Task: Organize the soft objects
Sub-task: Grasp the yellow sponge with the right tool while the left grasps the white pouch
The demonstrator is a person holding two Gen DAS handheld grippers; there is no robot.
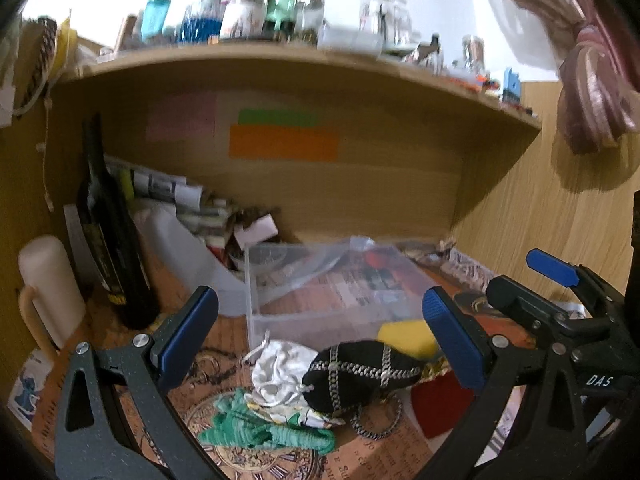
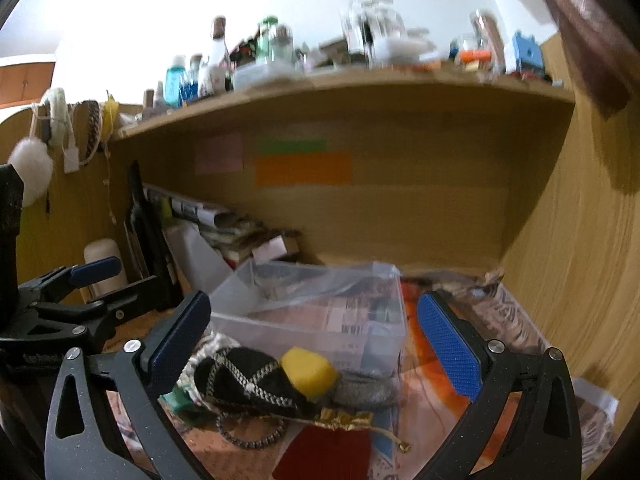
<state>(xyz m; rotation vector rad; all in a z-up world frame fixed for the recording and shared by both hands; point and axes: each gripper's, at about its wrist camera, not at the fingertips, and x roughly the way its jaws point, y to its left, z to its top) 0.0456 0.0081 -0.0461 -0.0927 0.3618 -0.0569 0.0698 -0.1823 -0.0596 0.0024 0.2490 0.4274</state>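
Note:
A pile of soft things lies on the desk in front of a clear plastic bin point(image 1: 256, 320) point(image 2: 396, 320). It holds a black pouch with silver chains point(image 1: 360, 372) point(image 2: 244, 380), a yellow sponge point(image 1: 404, 336) point(image 2: 308, 372), a white satin pouch point(image 1: 280, 368), a green crinkled cloth point(image 1: 260, 428), a red pouch with gold trim point(image 2: 328, 452) point(image 1: 440, 404) and a grey pad point(image 2: 364, 390). My left gripper point(image 1: 320, 344) is open and empty above the pile. My right gripper point(image 2: 316, 344) is open and empty above the black pouch and sponge. The right gripper shows in the left wrist view point(image 1: 552, 292); the left gripper shows in the right wrist view point(image 2: 76, 292).
A dark wine bottle point(image 1: 108, 232) point(image 2: 144, 224), a white mug point(image 1: 48, 284), a white jug point(image 1: 180, 248) and stacked papers point(image 1: 192, 204) stand at the back left. A wooden shelf point(image 1: 304, 64) with bottles hangs overhead. A wooden side wall point(image 2: 580, 260) closes the right.

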